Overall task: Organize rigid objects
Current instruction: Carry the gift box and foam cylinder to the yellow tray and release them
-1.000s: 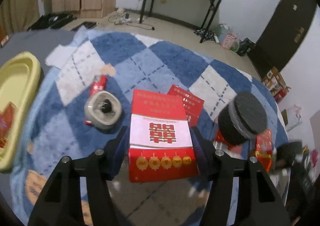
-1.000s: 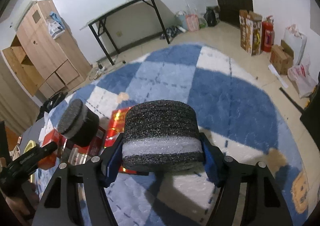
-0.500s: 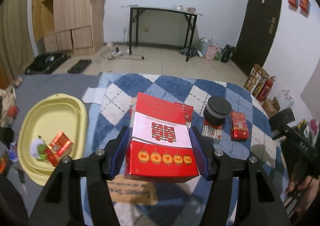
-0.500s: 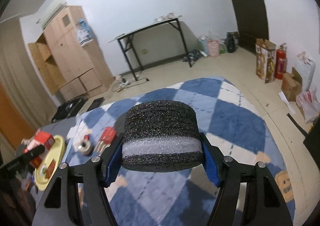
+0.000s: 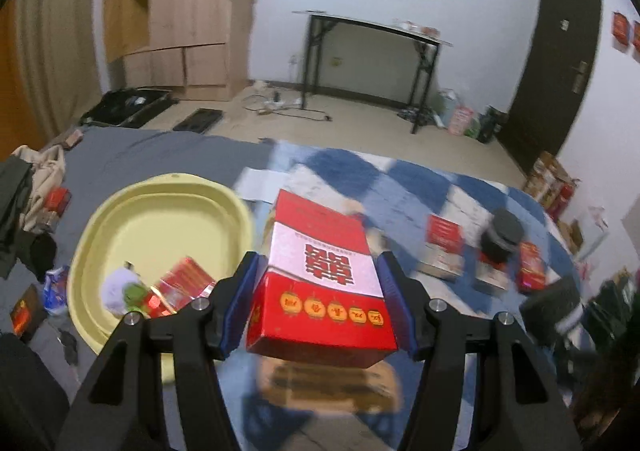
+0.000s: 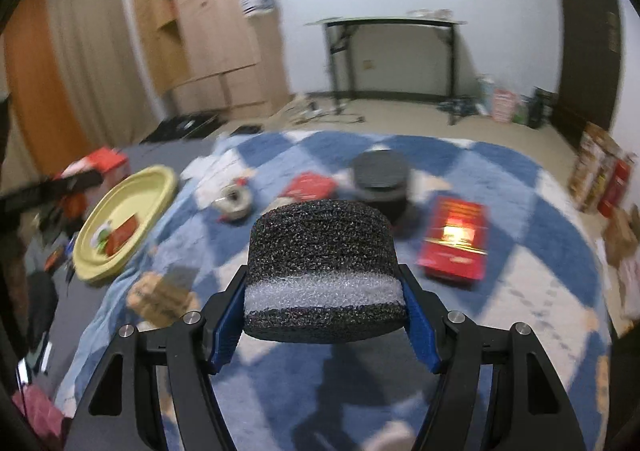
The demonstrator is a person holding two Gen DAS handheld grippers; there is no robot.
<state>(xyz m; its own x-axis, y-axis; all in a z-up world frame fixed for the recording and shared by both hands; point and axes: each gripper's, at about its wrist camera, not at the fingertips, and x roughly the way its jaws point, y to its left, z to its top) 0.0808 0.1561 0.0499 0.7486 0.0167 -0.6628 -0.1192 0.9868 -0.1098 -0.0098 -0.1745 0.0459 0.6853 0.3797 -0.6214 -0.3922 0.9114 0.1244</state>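
Note:
My left gripper [image 5: 322, 295] is shut on a red box [image 5: 320, 271] with a white band and holds it in the air, just right of the yellow tray [image 5: 120, 219]. The tray holds a small red packet [image 5: 182, 285] and a pale wad. My right gripper [image 6: 324, 291] is shut on a black foam cylinder [image 6: 324, 255] with a white band, held above the blue and white rug [image 6: 480, 179]. The tray also shows in the right wrist view [image 6: 132, 187], at the left.
On the rug lie a second black foam cylinder [image 6: 382, 177], a red box [image 6: 456, 241], a flat red packet [image 6: 310, 185] and a tape roll [image 6: 234, 203]. Clothes and small items [image 5: 36, 203] lie left of the tray. A black-legged table [image 5: 372, 63] stands at the far wall.
Both grippers have swung left while holding their objects. The yellow tray now sits closer in the left wrist view and has come into the right wrist view.

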